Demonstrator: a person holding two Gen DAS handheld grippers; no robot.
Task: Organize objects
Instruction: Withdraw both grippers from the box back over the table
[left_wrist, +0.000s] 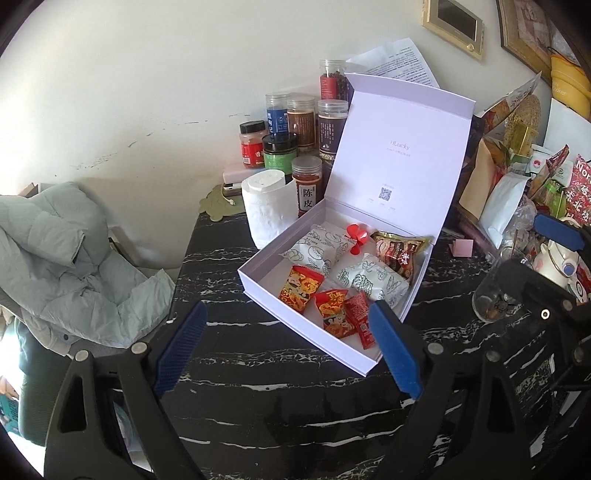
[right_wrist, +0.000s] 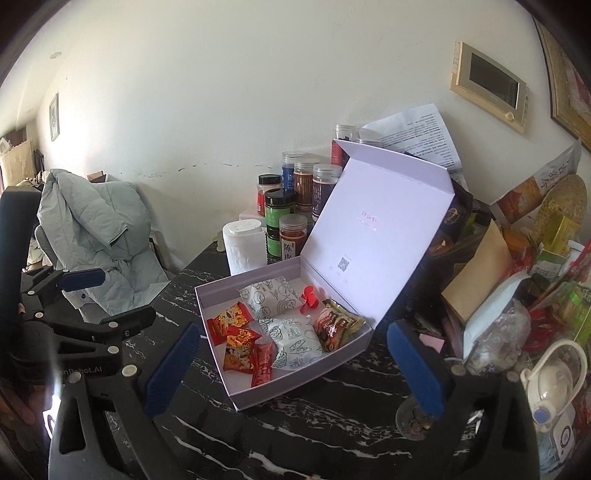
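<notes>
Both hand-held grippers released, empty.
Ahead of left hand-held gripper (left_wrist: 288, 350) and right hand-held gripper (right_wrist: 295, 365): open box (left_wrist: 258, 280) holding snack packets (left_wrist: 301, 290), on bench (left_wrist: 295, 406).

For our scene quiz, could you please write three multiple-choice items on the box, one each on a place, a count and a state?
1. Where does the paper roll stand?
A. inside the box
B. on the table, between the box and the jars
C. on the jacket

2. How many white printed packets lie in the box?
A. two
B. four
C. none

3. How is the lid?
A. shut
B. up, open
C. lying apart on the table

Answers: 1 B, the roll rests on the dark table at the box's far corner, before the jars. 2 A, one lies behind, one in front. 3 B, the lid stands raised behind the tray, still joined.
</notes>
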